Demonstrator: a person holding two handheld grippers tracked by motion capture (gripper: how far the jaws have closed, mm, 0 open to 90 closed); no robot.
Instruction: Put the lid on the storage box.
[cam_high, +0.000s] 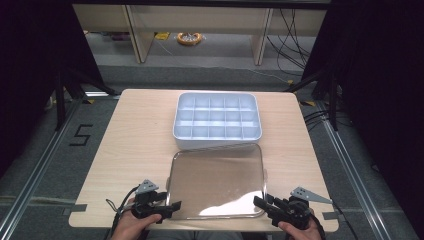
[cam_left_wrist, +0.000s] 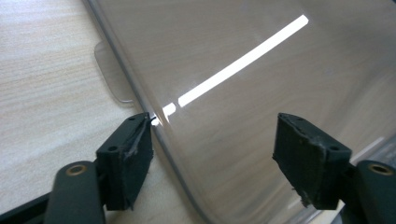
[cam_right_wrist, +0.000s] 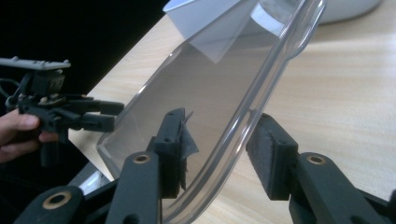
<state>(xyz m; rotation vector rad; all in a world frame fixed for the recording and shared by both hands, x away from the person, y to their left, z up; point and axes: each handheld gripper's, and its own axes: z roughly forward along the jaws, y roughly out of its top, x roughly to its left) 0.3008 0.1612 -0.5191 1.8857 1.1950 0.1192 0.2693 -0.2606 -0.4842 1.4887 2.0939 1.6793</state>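
A clear plastic lid (cam_high: 215, 180) lies on the wooden table, just in front of a white compartment tray (cam_high: 217, 142). At the lid's near right corner my right gripper (cam_high: 260, 202) is shut on the rim. In the right gripper view the curved rim of the lid (cam_right_wrist: 210, 88) runs between the two pads of the right gripper (cam_right_wrist: 222, 149). My left gripper (cam_high: 172, 207) is at the near left corner. There its jaws stand wide apart in the left gripper view (cam_left_wrist: 212, 154), straddling the edge of the lid (cam_left_wrist: 233, 70) without pressing on it.
The tray's compartments look empty. A small tab (cam_left_wrist: 114, 79) sticks out from the lid's left edge. Bare tabletop (cam_high: 135, 145) lies to the left and right of lid and tray. The table's near edge is close under both hands. Across the lid from the right gripper sits the left gripper (cam_right_wrist: 114, 114).
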